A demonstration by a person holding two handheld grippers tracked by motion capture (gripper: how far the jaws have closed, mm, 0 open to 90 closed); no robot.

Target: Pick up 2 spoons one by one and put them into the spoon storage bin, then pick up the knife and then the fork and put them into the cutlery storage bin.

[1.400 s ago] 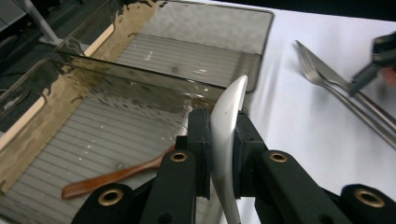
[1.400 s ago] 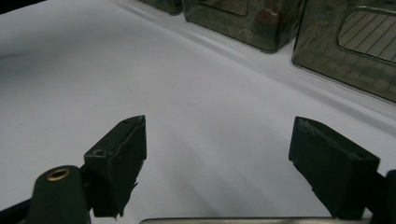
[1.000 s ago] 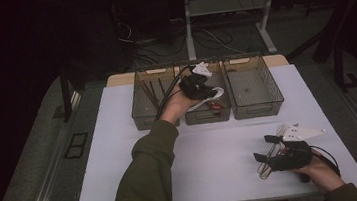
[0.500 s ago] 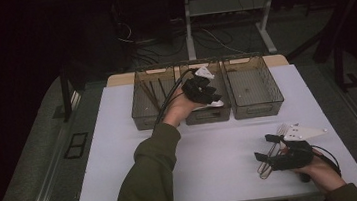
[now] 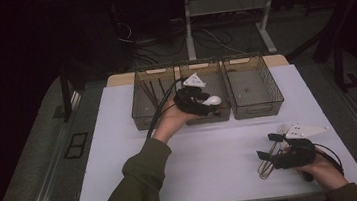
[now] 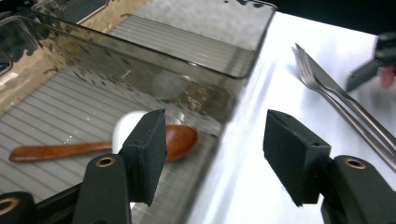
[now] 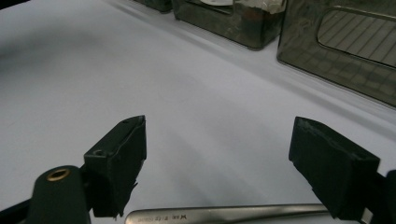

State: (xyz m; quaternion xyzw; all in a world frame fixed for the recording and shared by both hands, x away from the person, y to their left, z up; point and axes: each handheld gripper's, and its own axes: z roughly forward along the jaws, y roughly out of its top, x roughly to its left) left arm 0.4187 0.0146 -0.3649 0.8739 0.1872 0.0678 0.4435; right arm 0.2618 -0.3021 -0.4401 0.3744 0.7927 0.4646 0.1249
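Observation:
My left gripper [image 5: 206,103] hovers over the front of the middle bin [image 5: 212,75]. Its jaws have just been opening and stand apart with nothing between them [image 6: 215,135]. In that bin lie a brown wooden spoon [image 6: 65,150] and a white spoon [image 5: 214,100], partly hidden behind one jaw [image 6: 125,126]. My right gripper [image 5: 268,146] rests low at the table's front right, open, over metal forks [image 5: 273,158]. A steel handle [image 7: 224,214] lies just below its open jaws [image 7: 219,144]. The forks' tines [image 6: 306,65] point toward the bins.
Three dark see-through bins stand in a row at the back of the white table [image 5: 207,157]. The left bin [image 5: 144,115] holds dark sticks; the right bin [image 5: 255,107] looks bare. Cables trail from both grippers.
The left gripper has opened and let go of the white spoon, which now lies in the middle bin. The left hand shifted slightly. The right hand has kept still.

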